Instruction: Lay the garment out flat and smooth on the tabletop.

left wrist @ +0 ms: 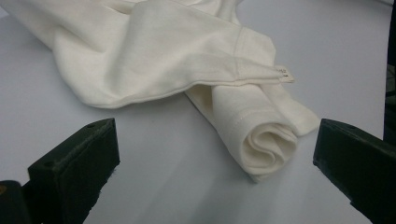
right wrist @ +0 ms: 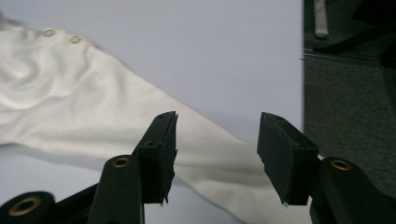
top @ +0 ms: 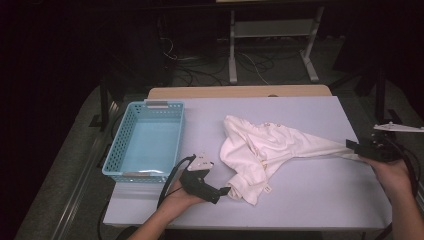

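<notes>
On the desk [top: 310, 200]: cream garment [top: 260, 150], crumpled mid-desk, one end stretched toward right edge.
Left tool [left wrist: 215, 158]: wide apart, empty, rolled cuff of garment lying between, untouched.
Right tool [right wrist: 217, 158]: jaws parted, stretched cloth below the gap, not gripped.
Blue basket [top: 120, 150]: left of garment, apart.

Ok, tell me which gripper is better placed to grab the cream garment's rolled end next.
Left. The left gripper stands open with the garment's rolled end right between its jaws. The right gripper is at the stretched far end, near the table edge.
</notes>
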A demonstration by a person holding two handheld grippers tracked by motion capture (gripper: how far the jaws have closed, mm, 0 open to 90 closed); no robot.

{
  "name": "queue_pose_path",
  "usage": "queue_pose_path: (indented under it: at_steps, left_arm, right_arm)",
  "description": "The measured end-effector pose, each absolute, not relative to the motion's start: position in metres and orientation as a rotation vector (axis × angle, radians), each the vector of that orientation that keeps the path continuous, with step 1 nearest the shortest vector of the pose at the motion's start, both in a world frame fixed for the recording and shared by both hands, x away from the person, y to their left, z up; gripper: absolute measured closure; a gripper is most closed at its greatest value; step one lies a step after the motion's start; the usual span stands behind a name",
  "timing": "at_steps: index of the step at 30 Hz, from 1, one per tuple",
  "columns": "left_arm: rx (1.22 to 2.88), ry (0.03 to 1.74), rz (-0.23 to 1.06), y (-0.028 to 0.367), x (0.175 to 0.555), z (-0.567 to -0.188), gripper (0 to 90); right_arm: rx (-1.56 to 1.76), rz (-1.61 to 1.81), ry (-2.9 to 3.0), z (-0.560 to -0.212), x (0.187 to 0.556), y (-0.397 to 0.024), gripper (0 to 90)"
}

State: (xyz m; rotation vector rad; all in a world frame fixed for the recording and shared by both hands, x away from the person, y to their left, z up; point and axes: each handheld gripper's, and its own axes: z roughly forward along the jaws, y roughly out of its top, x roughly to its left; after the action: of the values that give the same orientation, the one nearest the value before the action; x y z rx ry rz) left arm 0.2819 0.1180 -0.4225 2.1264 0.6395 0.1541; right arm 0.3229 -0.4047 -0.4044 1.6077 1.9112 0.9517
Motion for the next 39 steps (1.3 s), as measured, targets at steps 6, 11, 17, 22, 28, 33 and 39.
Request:
queue_pose_path:
  at_steps: [6, 11, 17, 22, 28, 33, 39]
  left_arm:
    - [2.126, 0.638, 0.154, 0.118, 0.282, -0.422, 0.0]
    - [2.12, 0.643, 0.156, 0.118, 0.281, -0.422, 0.0]
    - [2.126, 0.64, 0.161, 0.119, 0.28, -0.422, 0.0]
    - [2.121, 0.646, 0.162, 0.12, 0.28, -0.422, 0.0]
    - [2.122, 0.651, 0.166, 0.121, 0.279, -0.422, 0.0]
    - [2.121, 0.653, 0.165, 0.122, 0.279, -0.422, 0.0]
    - [2.121, 0.652, 0.163, 0.121, 0.278, -0.422, 0.0]
  right_arm:
    - [1.522, 1.022, 2.015, -0.401, 0.318, -0.372, 46.0]
    - [1.452, 1.065, 2.095, -0.4, 0.318, -0.344, 47.5]
    - [1.404, 1.101, 2.174, -0.405, 0.32, -0.317, 50.9]
    - [1.38, 1.127, 2.245, -0.411, 0.324, -0.297, 55.2]
    - [1.298, 1.109, 2.374, -0.422, 0.324, -0.268, 55.9]
    - [1.248, 1.119, 2.443, -0.427, 0.318, -0.252, 56.0]
    - [1.17, 1.139, 2.527, -0.431, 0.307, -0.233, 55.9]
